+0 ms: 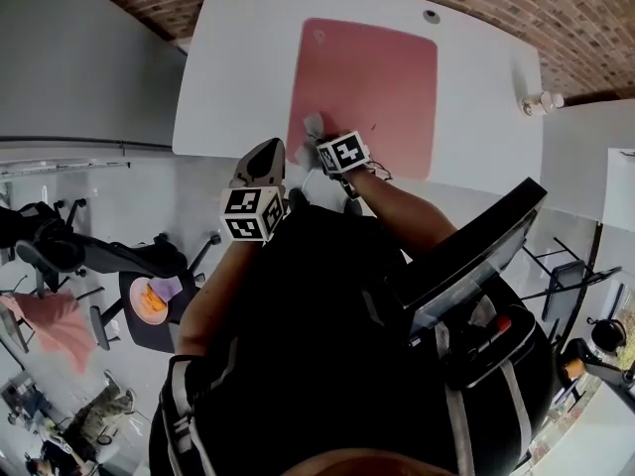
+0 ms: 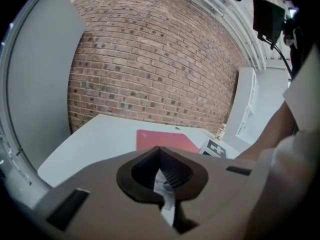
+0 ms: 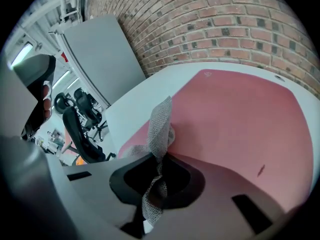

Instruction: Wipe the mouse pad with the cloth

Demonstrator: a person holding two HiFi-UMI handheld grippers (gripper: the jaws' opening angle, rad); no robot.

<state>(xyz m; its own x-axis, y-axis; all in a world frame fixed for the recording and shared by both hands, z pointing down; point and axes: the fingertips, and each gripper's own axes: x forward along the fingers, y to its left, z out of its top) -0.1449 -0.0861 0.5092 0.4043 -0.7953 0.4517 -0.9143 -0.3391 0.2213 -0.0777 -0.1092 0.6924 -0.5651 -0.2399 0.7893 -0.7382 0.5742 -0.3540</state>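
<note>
The pink mouse pad [image 1: 377, 87] lies flat in the middle of the white bench [image 1: 238, 67]. The grey cloth [image 3: 161, 121] sits on the pad's near left corner, pinched tight in the right hand-held gripper [image 3: 159, 174]. The left hand-held gripper [image 2: 162, 176] is squeezed closed by the bench's near edge, and I can't see it holding anything. I think the wiping is just starting. Next, the cloth needs pushing flat across the pad toward its far right corner.

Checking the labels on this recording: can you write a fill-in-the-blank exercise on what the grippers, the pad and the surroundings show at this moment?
1. The right gripper is shut on the ____.
2. The mouse pad lies on a ____ table.
3. The wall behind the table is made of ____.

Missing words: cloth; white; brick.
</note>
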